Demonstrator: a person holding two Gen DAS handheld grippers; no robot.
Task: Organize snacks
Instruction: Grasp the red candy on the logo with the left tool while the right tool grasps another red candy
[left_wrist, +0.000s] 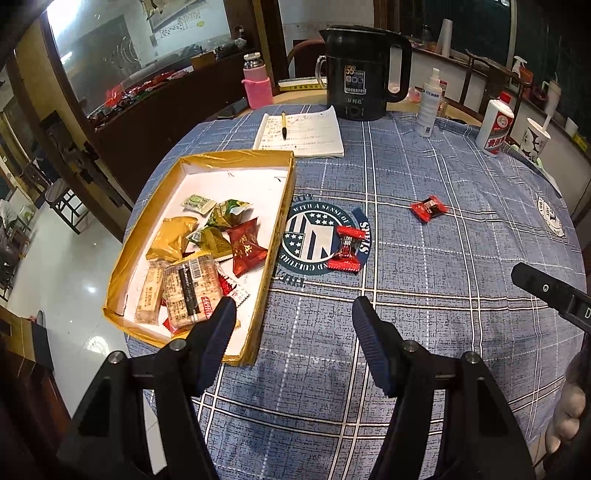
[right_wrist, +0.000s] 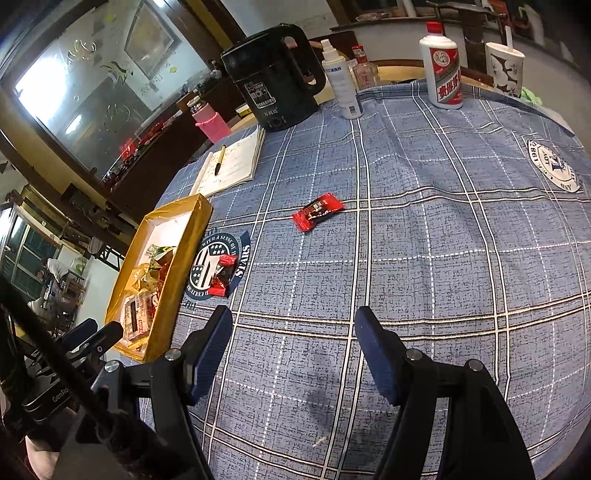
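Observation:
A gold-rimmed box lies at the table's left and holds several wrapped snacks. A red candy lies on the round cloth emblem just right of the box. A second red candy lies further right on the blue plaid cloth. My left gripper is open and empty, above the cloth near the box's front right corner. My right gripper is open and empty, near the front of the table; part of it shows in the left wrist view.
At the far side stand a black kettle, a notebook with a pen, a pink-sleeved bottle, a spray bottle, a white liquor bottle and a paper cup.

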